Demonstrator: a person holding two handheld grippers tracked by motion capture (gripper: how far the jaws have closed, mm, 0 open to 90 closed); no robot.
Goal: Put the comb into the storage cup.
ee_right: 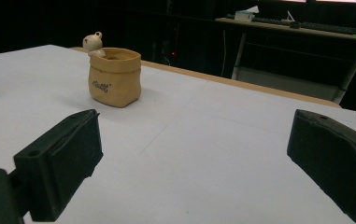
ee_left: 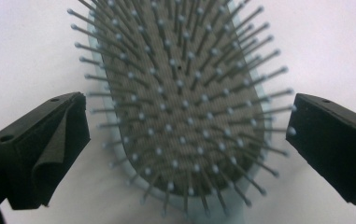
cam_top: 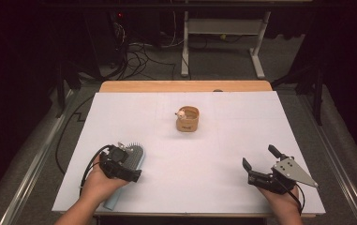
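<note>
At the tabletop's (cam_top: 241, 140) near-left corner, the left gripper (ee_left: 185, 135) hangs over the brush (ee_left: 175, 93), jaws spread either side of its bristled head, nothing pinched yet. Near-right, the right gripper (ee_right: 194, 154) waits wide open; the pot (cam_top: 188, 119) stands mid-table toward the far edge, the pickup seemingly still ahead.

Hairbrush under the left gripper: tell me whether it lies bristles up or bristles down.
Bristles up. In the left gripper view the hairbrush shows its pad and ball-tipped pins toward the camera, lying flat on the white table between the open jaws of the left gripper.
</note>
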